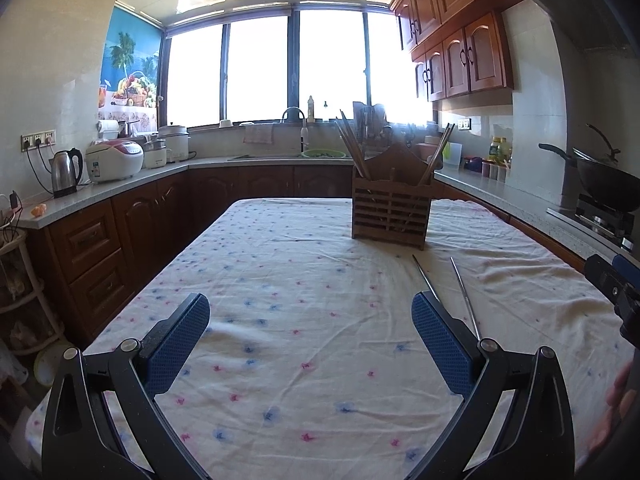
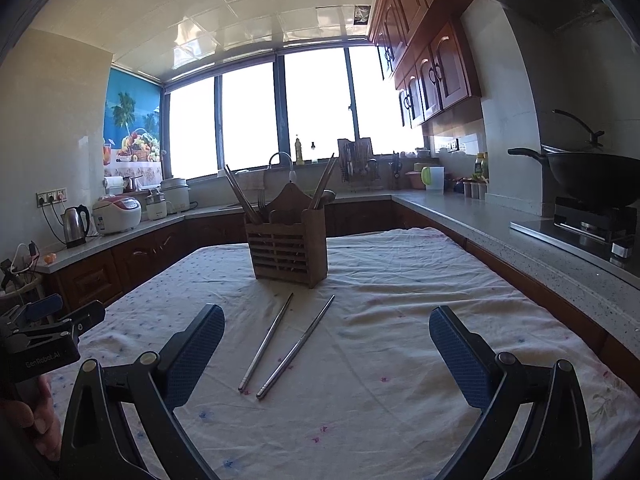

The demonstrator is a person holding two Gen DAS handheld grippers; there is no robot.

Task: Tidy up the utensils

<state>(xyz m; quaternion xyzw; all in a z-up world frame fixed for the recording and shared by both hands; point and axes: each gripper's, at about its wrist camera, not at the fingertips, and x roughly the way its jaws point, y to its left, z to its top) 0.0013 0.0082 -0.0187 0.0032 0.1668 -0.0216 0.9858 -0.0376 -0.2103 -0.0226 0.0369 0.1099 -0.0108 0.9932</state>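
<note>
Two metal chopsticks (image 2: 280,346) lie side by side on the flowered tablecloth (image 2: 380,320), between my right gripper's fingers and ahead of them. They also show in the left wrist view (image 1: 464,296), beside the left gripper's right finger. A wooden utensil holder (image 2: 287,250) stands farther back with wooden chopsticks and a fork in it; it also shows in the left wrist view (image 1: 390,208). My right gripper (image 2: 326,356) is open and empty above the cloth. My left gripper (image 1: 310,344) is open and empty, to the left of the chopsticks.
Kitchen counters ring the table: a kettle (image 1: 66,172) and rice cooker (image 1: 114,160) at left, a sink (image 1: 280,154) under the window, a wok on the stove (image 2: 592,184) at right. The other gripper shows at the edge of each view.
</note>
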